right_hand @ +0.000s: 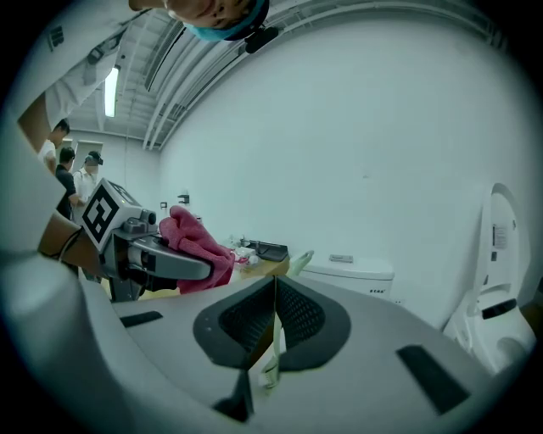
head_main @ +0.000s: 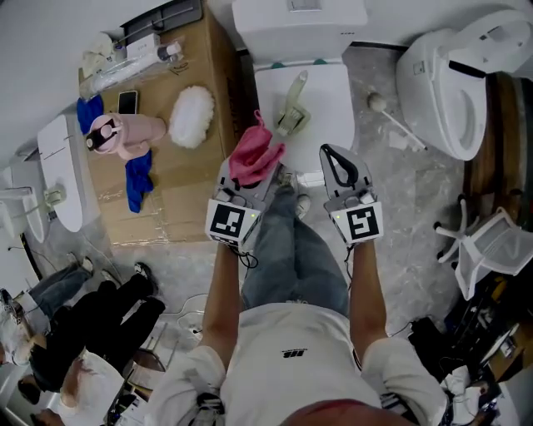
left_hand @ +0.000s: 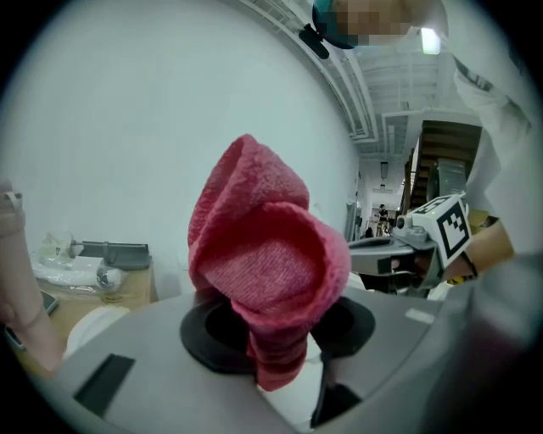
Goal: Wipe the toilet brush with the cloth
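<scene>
- Clamping a bunched pink cloth [left_hand: 267, 263] in the left gripper [left_hand: 280, 331], above the front left corner of the closed toilet lid [head_main: 331, 91].
- Holding the right gripper [right_hand: 273, 326] shut with nothing between its jaws, above the lid's front right edge.
- Farther back on the lid, toward the tank [head_main: 300, 21], apart from both grippers: the pale green toilet brush [head_main: 293, 106].

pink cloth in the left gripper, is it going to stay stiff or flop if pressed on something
Probably floppy: the pink cloth bunches into soft folds above the left gripper, which pinches it. Likely light, since the folds hold themselves up. Its fuzzy, towel-like surface should grip rather than slip.
</scene>
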Tool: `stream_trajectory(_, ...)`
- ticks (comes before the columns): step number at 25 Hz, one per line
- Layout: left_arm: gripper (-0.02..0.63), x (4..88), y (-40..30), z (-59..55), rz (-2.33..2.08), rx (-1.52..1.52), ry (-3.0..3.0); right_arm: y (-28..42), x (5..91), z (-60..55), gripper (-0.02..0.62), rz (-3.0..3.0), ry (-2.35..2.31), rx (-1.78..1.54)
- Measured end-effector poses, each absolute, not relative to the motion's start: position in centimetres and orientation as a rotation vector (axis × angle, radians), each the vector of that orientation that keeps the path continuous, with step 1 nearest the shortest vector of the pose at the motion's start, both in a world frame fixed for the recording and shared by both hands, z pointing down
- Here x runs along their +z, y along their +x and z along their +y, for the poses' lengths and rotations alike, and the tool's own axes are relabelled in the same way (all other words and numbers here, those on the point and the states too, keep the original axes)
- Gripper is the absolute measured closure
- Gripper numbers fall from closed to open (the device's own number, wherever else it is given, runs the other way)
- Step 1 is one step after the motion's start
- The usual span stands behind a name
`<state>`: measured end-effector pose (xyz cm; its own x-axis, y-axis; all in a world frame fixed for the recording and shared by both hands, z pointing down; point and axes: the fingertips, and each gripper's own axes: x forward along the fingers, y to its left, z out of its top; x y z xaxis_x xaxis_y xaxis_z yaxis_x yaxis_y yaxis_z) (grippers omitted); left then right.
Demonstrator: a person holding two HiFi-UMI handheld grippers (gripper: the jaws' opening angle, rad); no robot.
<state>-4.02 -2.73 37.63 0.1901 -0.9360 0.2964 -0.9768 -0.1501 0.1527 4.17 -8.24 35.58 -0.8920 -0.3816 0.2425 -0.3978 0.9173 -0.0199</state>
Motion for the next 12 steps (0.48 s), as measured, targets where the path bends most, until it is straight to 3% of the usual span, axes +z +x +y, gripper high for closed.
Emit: stream_trajectory(12,0.443,33.2,-5.0,-4.8,-1.807,0.197,2.196,3.6,31.9,-9.0,0.595,-2.819,0.573,0.119)
